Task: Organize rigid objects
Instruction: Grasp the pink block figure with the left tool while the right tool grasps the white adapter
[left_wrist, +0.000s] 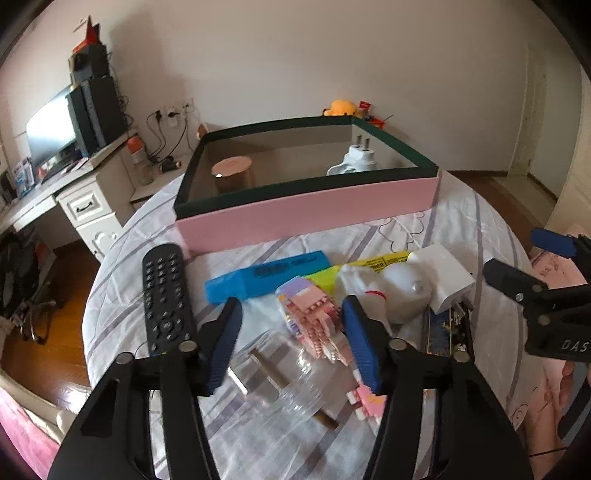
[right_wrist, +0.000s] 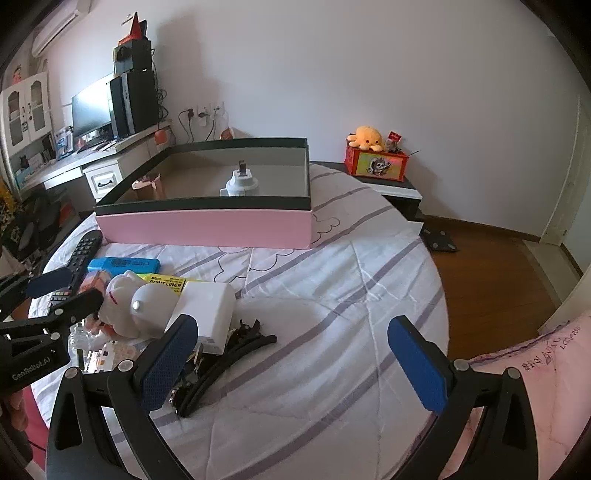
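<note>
A pink box with a dark rim (left_wrist: 306, 210) (right_wrist: 207, 225) stands on the bed and holds a copper-lidded jar (left_wrist: 232, 173) and a white plug adapter (left_wrist: 358, 158) (right_wrist: 240, 182). In front lie a black remote (left_wrist: 164, 299), a blue highlighter (left_wrist: 266, 277), a yellow highlighter (right_wrist: 166, 282), a pink brick toy (left_wrist: 314, 314), a white figurine (left_wrist: 391, 291) (right_wrist: 140, 306), a white charger block (left_wrist: 447, 280) (right_wrist: 210, 314) and black hair clips (right_wrist: 229, 350). My left gripper (left_wrist: 291, 343) is open over a clear plastic item (left_wrist: 280, 384) and the brick toy. My right gripper (right_wrist: 295, 365) is open, empty, above the sheet.
The objects lie on a bed with a white striped sheet (right_wrist: 332, 295). A desk with monitor and speaker (right_wrist: 110, 110) stands at the left. A low table with a red box and yellow plush (right_wrist: 373, 155) is behind. Wooden floor (right_wrist: 491, 273) lies to the right.
</note>
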